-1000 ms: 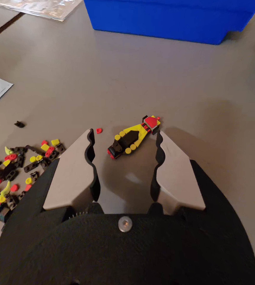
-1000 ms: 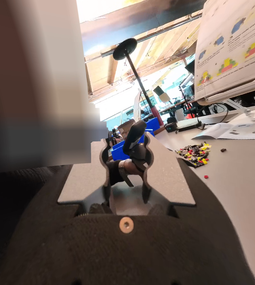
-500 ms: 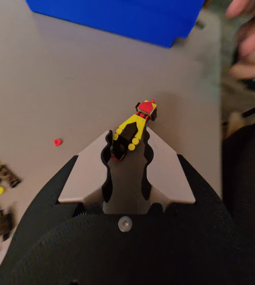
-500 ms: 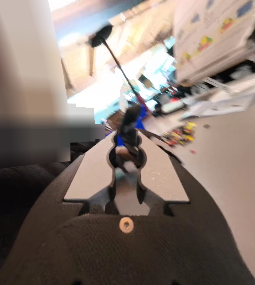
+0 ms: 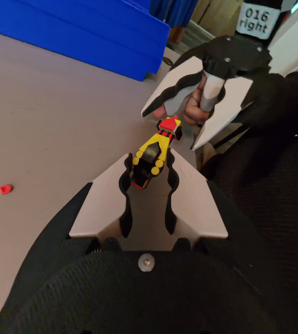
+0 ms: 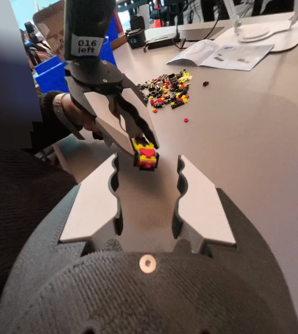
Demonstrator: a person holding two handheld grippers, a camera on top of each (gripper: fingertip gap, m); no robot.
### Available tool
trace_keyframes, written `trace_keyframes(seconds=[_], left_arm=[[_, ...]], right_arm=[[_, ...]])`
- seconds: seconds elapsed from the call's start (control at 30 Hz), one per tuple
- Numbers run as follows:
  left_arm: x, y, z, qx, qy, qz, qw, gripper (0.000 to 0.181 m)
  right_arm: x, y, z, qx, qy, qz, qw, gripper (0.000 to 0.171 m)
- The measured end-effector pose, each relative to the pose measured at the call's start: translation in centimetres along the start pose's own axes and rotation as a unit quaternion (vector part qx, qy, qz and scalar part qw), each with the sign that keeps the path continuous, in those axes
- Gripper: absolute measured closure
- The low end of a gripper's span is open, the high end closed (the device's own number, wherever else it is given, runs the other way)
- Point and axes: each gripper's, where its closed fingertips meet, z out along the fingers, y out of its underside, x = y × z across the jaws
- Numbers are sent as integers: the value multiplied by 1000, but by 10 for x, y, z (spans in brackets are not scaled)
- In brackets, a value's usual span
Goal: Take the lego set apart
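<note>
At the far left of my left wrist view a single red lego piece (image 5: 5,189) lies alone on the grey table (image 5: 58,112), and a blue bin (image 5: 83,34) fills the upper left of the frame. At the centre, my left gripper (image 5: 149,156) is clamped narrow on the lego set (image 5: 155,155), a yellow, black and red build held off the table by its dark rear end, its red-topped front end poking out past the fingertips toward the upper right. There my right gripper (image 5: 169,132) faces it with its jaws spread wide, nothing between them, its tips flanking the red end without touching it; a hand (image 5: 192,108) shows behind it

In my right wrist view, a mosaic patch covers the left edge. Left of centre the left gripper (image 6: 145,147) reaches down from the upper left with the lego set (image 6: 146,157) pinched at its tips, just above the gap of my wide-open right gripper (image 6: 147,156). Right of centre, a pile of loose pieces (image 6: 168,90) sits on the table (image 6: 243,144), with one red stud (image 6: 186,119) and one black piece (image 6: 205,83) apart from it. An open booklet (image 6: 222,56) lies at the upper right
</note>
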Motion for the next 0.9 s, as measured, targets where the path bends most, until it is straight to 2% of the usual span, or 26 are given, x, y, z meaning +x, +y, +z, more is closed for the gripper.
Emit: trace_keyframes(seconds=[0.13, 0.23, 0.27, 0.4, 0.5, 0.63, 0.67, 0.73, 0.77, 0.8, 0.83, 0.9], left_arm=[[6, 1, 2, 6, 9, 8, 1000, 145], [10, -4, -4, 30, 15, 24, 999, 145], [11, -5, -6, 34, 12, 40, 999, 145], [14, -11, -14, 60, -6, 78, 995, 146], [18, -15, -21, 79, 3, 76, 994, 148], [17, -3, -23, 64, 7, 71, 995, 149], [13, -2, -23, 69, -13, 87, 994, 145], [4, -3, -22, 73, -73, 130, 986, 121], [2, -3, -20, 67, -97, 152, 981, 117], [2, -4, -18, 62, -118, 172, 976, 120], [3, -1, -15, 48, -131, 191, 972, 136], [4, -3, -15, 50, -159, 228, 959, 155]], right_arm=[[-4, 2, 1, -6, -38, 35, 999, 132], [-11, 1, 3, -8, -64, 37, 997, 137], [-15, -3, 3, -1, -74, 35, 997, 143], [-19, -10, 2, 6, -85, 34, 996, 144], [-23, -18, 1, 14, -123, 93, 988, 145], [-24, -11, 7, -8, -140, 128, 982, 145], [-21, -10, 8, -9, -140, 144, 980, 145], [-20, -11, 9, -7, -159, 196, 968, 145], [-19, -11, 11, -4, -169, 224, 960, 145], [-20, -11, 12, -3, -180, 250, 951, 145], [-22, -12, 14, -1, -192, 270, 944, 145], [-24, -13, 18, 0, -192, 284, 939, 145]])
